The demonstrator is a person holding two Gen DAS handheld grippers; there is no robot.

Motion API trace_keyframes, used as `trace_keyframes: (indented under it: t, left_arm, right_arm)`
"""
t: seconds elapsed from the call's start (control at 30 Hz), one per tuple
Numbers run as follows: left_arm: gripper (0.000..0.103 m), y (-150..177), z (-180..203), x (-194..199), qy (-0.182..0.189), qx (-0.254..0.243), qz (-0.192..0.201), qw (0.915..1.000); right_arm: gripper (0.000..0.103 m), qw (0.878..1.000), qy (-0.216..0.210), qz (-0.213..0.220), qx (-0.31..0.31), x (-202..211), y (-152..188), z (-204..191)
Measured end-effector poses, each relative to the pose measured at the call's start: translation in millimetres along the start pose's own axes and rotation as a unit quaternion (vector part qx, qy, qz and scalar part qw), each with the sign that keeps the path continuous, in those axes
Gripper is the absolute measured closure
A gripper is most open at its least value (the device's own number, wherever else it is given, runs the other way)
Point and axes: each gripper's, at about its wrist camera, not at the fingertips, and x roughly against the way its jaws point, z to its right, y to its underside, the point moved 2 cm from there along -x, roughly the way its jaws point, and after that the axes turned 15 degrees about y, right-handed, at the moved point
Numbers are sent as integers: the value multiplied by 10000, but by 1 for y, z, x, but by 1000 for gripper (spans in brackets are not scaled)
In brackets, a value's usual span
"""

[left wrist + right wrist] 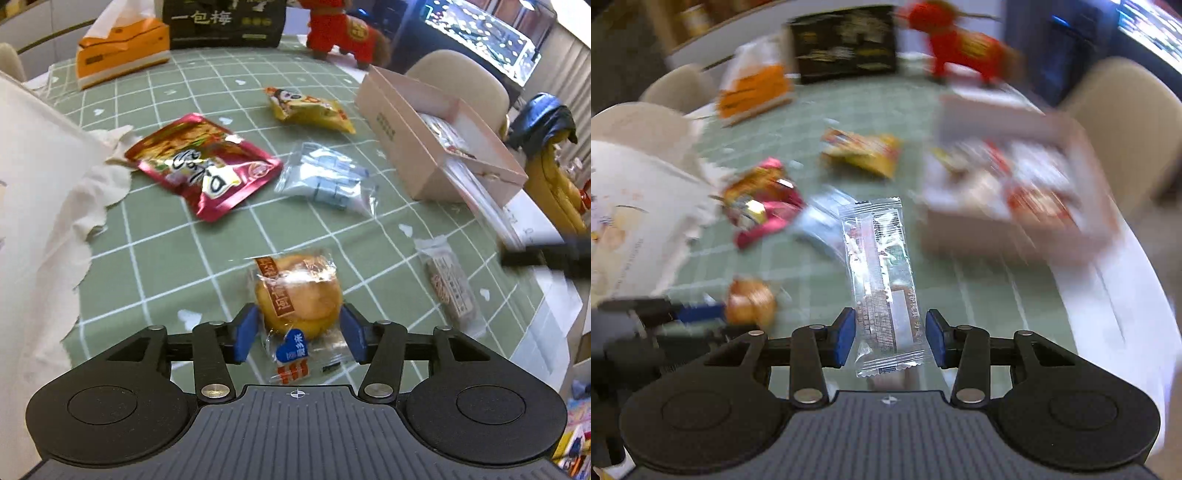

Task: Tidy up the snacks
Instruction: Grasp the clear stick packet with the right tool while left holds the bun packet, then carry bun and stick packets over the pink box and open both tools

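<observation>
- The left gripper (pixel 298 334) stands with its blue pads wide, one on each side of a wrapped round cake (pixel 297 291) that lies on the green checked tablecloth (pixel 166 258); the pads flank the cake closely, and the left-wrist view leaves unclear whether they touch it
- The right gripper (pixel 891 338) has a long clear-wrapped snack bar (pixel 882 280) standing up between its pads, sharp against a smeared background (so it rides with the gripper); the jaws are fairly narrow and hold the bar, though small gaps show on both sides of the wrapper
- Another wrapped bar (pixel 450 284) lies flat on the cloth to the right of the cake, well apart from it
- Farther on lie one red foil pouch (pixel 203 166) and one clear bag of pale blue pieces (pixel 325 177), side by side
- Beyond those sits one yellow packet (pixel 308 109)
- To the right stands one pink open box (pixel 443 147) with packets inside, too blurred to count
- That makes six loose snacks: two bars, one cake, one pouch, one bag, one packet
- At the far edge stand an orange tissue box (pixel 122 55), a black printed bag (pixel 225 22) and a red plush toy (pixel 343 33)
</observation>
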Motion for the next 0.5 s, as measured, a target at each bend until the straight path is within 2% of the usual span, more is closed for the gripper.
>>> trace_keyframes:
  t: [0.1, 0.23, 0.33, 0.5]
  left_arm:
    - [41, -8, -3, -9, -10, 44, 4, 10000]
    - [38, -24, -3, -21, -94, 43, 56, 9999]
    - [38, -39, -5, -32, -135, 122, 171, 9997]
    - [37, -54, 1, -48, -338, -56, 196, 9992]
  right_arm:
    - [62, 9979, 364, -147, -525, 1, 29, 21]
    - [62, 9925, 396, -437, -1070, 1, 53, 36]
    - [61, 9927, 544, -448, -979, 6, 66, 33]
    - [61, 9937, 782, -377, -711, 12, 77, 26]
